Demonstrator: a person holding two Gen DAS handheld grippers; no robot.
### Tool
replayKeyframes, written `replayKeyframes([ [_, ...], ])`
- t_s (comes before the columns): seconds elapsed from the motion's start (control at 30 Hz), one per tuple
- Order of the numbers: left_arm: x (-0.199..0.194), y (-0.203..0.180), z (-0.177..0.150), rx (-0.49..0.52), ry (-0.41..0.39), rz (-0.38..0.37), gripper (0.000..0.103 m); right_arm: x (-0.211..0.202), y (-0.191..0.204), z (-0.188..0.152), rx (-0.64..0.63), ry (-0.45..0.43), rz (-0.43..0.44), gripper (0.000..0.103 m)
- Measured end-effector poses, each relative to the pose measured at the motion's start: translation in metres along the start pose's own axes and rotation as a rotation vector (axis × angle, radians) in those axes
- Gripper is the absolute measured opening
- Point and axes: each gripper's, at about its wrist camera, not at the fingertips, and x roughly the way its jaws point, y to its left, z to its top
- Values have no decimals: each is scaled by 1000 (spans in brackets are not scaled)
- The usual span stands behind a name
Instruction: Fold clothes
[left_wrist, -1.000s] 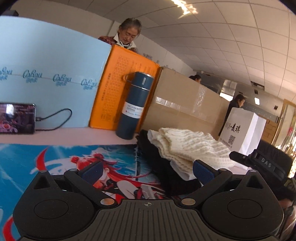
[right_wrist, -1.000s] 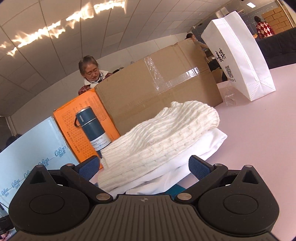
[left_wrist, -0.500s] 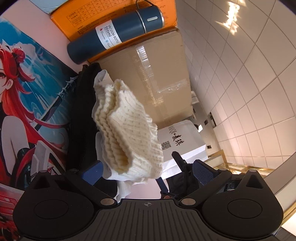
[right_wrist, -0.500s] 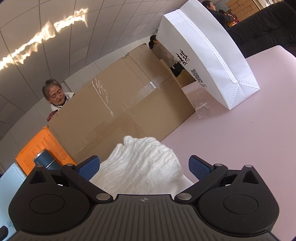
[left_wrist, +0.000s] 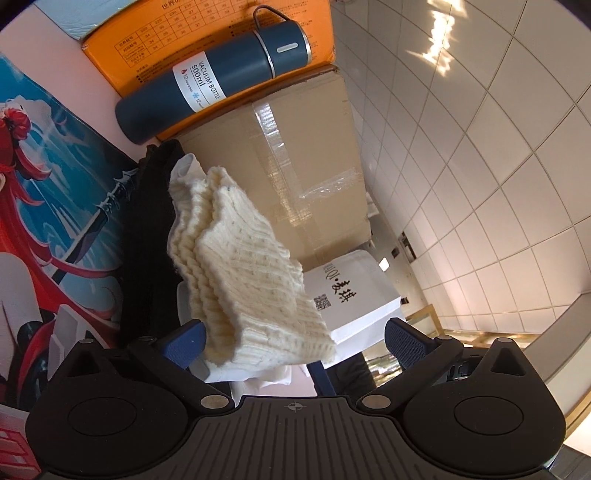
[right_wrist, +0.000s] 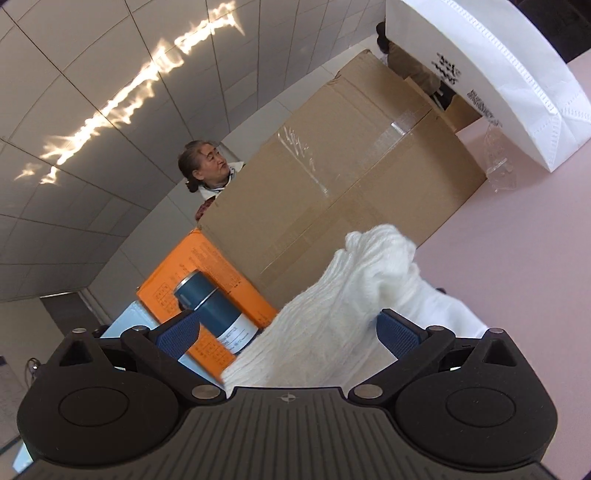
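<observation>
1. Left gripper (left_wrist: 293, 341): jaws are spread wide and nothing is held. The left wrist view is rolled hard over, so the table is seen running up the left of the frame.
2. A cream knit sweater (left_wrist: 240, 273), already folded, is seen ahead between the open fingers, nearer the left pad. It lies on a white garment (left_wrist: 186, 168), with a black garment (left_wrist: 147, 236) under that; the three make one stack.
3. Right gripper (right_wrist: 288, 332): jaws are equally wide apart and nothing is clamped. The cream knit sweater (right_wrist: 343, 306) fills the gap between the fingers and reaches up to the gripper body; contact with the pads cannot be told.
4. Beyond the stack, a cardboard box (right_wrist: 343, 177), an orange box (left_wrist: 207, 37) and a blue vacuum bottle (left_wrist: 210, 79) are noted.
5. Step in hand, judged: the folded pile is being approached from both ends for a lift or a straightening.
6. Next move, judged: both pairs of jaws need closing on the stack's edges together, low enough that all layers are caught.
</observation>
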Motion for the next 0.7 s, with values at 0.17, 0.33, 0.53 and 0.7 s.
replayKeyframes([
  [0.17, -6, 9, 4, -5, -27, 3, 103, 1, 13, -6, 7, 82, 103, 103],
  [0.33, -7, 11, 4, 30, -6, 6, 103, 5, 26, 5, -18, 5, -88, 103],
  [0.53, -7, 9, 1, 39, 19, -52, 103, -18, 19, 21, -79, -161, -307, 103],
  [0.7, -5, 9, -1, 35, 46, -76, 103, 1, -7, 32, -8, -71, -293, 103],
])
